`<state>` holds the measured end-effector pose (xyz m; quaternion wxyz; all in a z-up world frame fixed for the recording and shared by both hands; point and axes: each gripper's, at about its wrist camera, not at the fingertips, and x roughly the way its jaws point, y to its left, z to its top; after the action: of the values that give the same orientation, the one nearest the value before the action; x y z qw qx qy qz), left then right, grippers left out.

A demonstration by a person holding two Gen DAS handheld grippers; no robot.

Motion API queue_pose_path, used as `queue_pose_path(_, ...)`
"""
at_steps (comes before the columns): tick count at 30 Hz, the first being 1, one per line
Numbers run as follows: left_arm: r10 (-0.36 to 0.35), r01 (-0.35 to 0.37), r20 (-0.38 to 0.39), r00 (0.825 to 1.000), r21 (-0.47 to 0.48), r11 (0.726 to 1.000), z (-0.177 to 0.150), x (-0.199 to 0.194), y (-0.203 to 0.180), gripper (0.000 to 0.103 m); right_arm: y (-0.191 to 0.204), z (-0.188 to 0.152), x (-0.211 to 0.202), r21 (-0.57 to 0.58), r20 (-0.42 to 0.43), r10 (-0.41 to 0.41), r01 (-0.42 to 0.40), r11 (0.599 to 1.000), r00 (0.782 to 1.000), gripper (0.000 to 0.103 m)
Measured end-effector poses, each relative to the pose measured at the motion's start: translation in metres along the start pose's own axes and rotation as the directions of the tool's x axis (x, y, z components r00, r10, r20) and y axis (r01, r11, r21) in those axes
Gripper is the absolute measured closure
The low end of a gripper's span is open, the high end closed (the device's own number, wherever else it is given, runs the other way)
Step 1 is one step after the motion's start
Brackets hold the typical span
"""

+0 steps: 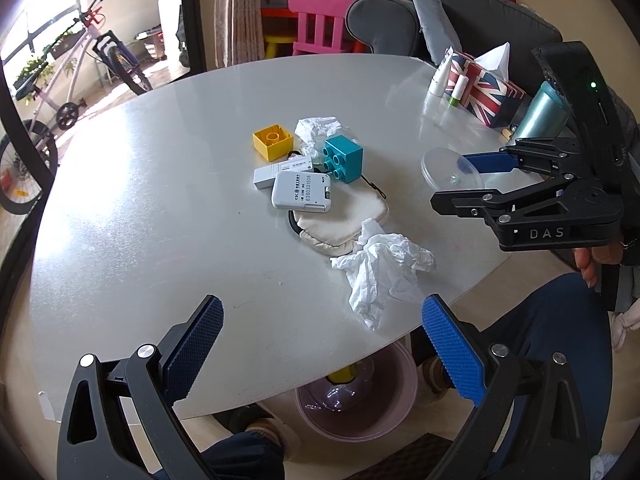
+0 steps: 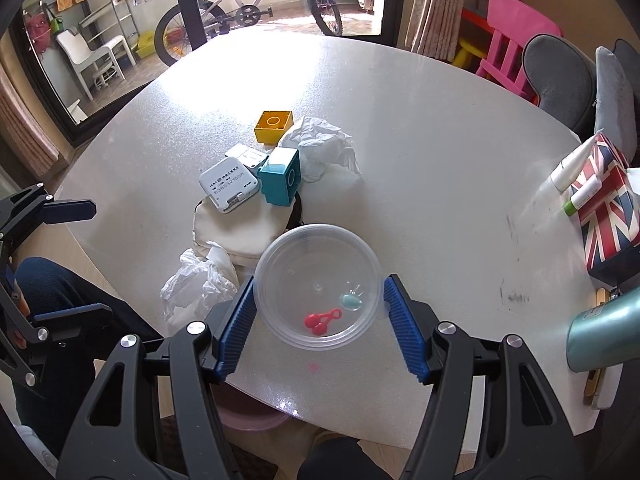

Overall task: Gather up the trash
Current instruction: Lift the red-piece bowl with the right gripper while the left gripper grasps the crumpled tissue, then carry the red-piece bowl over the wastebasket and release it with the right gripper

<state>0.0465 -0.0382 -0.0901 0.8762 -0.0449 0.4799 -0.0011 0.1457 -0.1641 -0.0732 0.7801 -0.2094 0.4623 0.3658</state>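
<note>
A crumpled white tissue [image 1: 380, 268] lies near the table's front edge, just beyond my open, empty left gripper [image 1: 320, 344]; it also shows in the right wrist view [image 2: 200, 284]. A second crumpled tissue [image 1: 316, 130] [image 2: 320, 144] lies behind the teal block [image 1: 343, 159]. My right gripper [image 2: 318, 320] is open around a clear plastic lid [image 2: 318, 286] with small red and teal bits on it; the pads stand at its sides, contact unclear. The gripper also shows in the left wrist view [image 1: 468, 178]. A pink bin [image 1: 356, 396] with trash stands on the floor under the table edge.
On the white table [image 1: 140, 220] lie a yellow block [image 1: 273, 142], two grey card devices [image 1: 302, 191], and a beige pouch [image 1: 340, 220]. A flag tissue box [image 2: 608, 208], tubes and a teal bottle [image 2: 604, 336] stand at the right. My knees are under the front edge.
</note>
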Motion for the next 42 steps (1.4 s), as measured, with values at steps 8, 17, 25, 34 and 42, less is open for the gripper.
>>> queue_pose_path(8, 0.008, -0.008, -0.015, 1.0, 0.012, 1.0, 0.003, 0.016, -0.011, 0.007, -0.003, -0.004, -0.007, 0.009, 0.008, -0.014, 0.014, 1.0, 1.0, 0.039)
queue_pose_path(17, 0.021, -0.02, -0.023, 1.0, 0.018, 1.0, 0.004, 0.031, -0.019, 0.008, -0.006, -0.006, -0.01, 0.014, 0.014, -0.021, 0.021, 1.0, 1.0, 0.039)
queue_pose_path(25, 0.011, -0.01, -0.038, 0.999, 0.025, 1.0, 0.004, 0.039, -0.024, 0.03, -0.007, -0.007, -0.011, 0.019, 0.02, -0.021, 0.021, 1.0, 1.0, 0.039)
queue_pose_path(34, -0.024, 0.025, -0.076, 0.997, 0.015, 1.0, 0.0, 0.046, -0.023, 0.087, -0.008, -0.009, -0.013, 0.026, 0.03, -0.018, 0.017, 1.0, 0.999, 0.039)
queue_pose_path(42, -0.023, 0.024, -0.067, 0.998, 0.016, 1.0, -0.003, 0.038, -0.019, 0.098, -0.004, -0.01, -0.017, 0.026, 0.047, -0.006, 0.005, 1.0, 0.999, 0.039)
